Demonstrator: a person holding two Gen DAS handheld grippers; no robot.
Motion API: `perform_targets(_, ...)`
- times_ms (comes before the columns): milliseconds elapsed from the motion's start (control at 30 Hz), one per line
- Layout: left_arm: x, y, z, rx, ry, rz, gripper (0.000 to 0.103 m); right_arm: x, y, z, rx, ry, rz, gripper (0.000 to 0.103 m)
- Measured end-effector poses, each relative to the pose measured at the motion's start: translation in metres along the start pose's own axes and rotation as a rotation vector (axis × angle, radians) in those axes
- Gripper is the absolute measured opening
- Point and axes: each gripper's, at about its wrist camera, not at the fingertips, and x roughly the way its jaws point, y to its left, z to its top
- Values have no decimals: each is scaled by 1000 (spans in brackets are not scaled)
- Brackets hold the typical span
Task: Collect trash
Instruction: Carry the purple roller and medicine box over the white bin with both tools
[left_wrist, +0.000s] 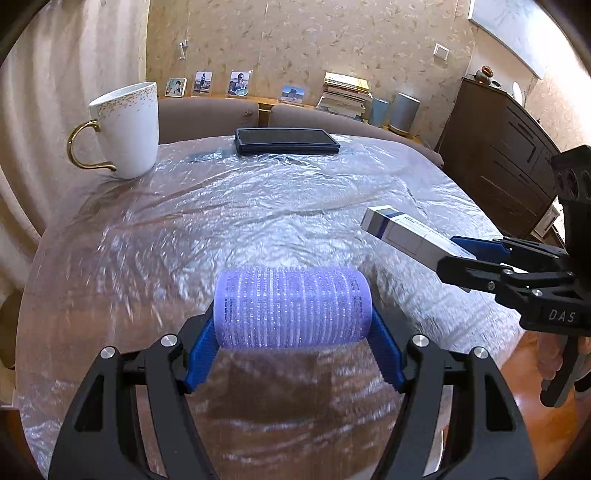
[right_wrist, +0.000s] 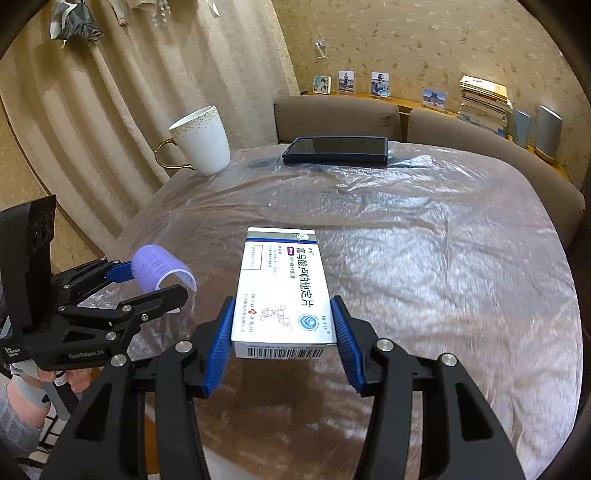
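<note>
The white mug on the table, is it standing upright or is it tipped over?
Upright. The white mug stands on its base on the plastic-covered table, its rim facing up and its gold handle at the side.

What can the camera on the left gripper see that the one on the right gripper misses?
Only the left view shows the dark wooden cabinet and the full side of the purple hair roller held in the left gripper. Only the right view shows the printed top and barcode of the medicine box held in the right gripper, plus clothes hanging by the curtain. Both show the white mug, the dark case, the plastic-covered table, photos and books.
</note>
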Motion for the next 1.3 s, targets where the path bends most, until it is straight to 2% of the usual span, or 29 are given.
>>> perform_targets(367, -31, -4, -24, 48, -14, -53, 71, -34, 24, -39, 47, -28, -15, 50)
perform_targets(700, -58, -10, -47, 91, -12, -81, 71, -61, 42, -71, 59, -18, -15, 50)
perform_targets(1300, -84, -34, -97, 116, 62, -96, 71, -91, 56, -132, 34, 82, 47, 50)
